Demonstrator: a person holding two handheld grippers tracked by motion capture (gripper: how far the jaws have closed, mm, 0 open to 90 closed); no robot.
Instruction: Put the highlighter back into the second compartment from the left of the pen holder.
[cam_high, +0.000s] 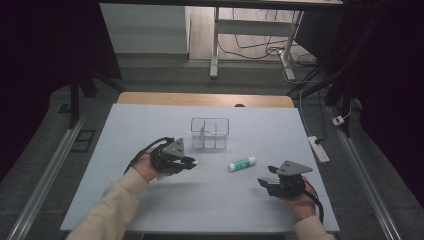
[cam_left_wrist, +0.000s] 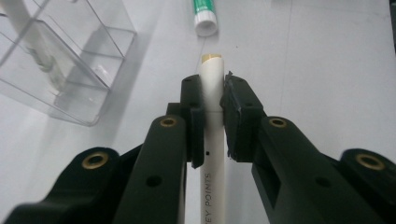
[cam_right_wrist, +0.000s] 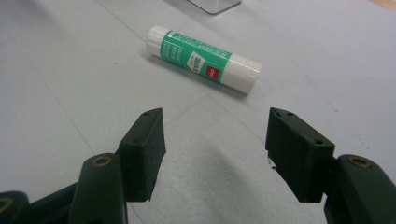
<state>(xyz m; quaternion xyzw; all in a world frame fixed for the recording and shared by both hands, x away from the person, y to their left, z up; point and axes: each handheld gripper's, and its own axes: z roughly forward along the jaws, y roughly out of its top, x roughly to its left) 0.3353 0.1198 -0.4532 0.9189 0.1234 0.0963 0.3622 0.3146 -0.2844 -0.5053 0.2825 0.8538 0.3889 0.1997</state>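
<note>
1. The left gripper (cam_left_wrist: 212, 100) is clenched on a white pen (cam_left_wrist: 211, 84), its pads pressing the barrel a little behind the tan-capped tip, which pokes out past the jaws toward the clear organizer (cam_high: 210, 133)

2. In the high view that left gripper (cam_high: 186, 162) hangs just in front of the organizer and to its left, with the pen's white end (cam_high: 195, 162) pointing to the right (level, not tipped down)

3. The right gripper (cam_right_wrist: 215, 149) is released, jaws standing wide with nothing between them; it sits on the counter (cam_high: 150, 130) well in front of the organizer and off to its right (cam_high: 267, 184)

4. The glue stick (cam_right_wrist: 203, 59) lies on its side between the right gripper and the organizer, apart from both (cam_high: 242, 163)

5. Handling, as I judge it: the pen is light, stiff and smooth, so it could swivel or slide in the pads; a hold nearer the middle of the barrel would steady it. The glue stick is a short hard cylinder that will roll; take it across its middle

6. The organizer looks like thin rigid plastic, light enough to skid if nudged

7. Count: two grippers, one pen held, one more white stick standing in the organizer's left compartment (cam_left_wrist: 28, 35), one glue stick, one organizer with four compartments
</note>
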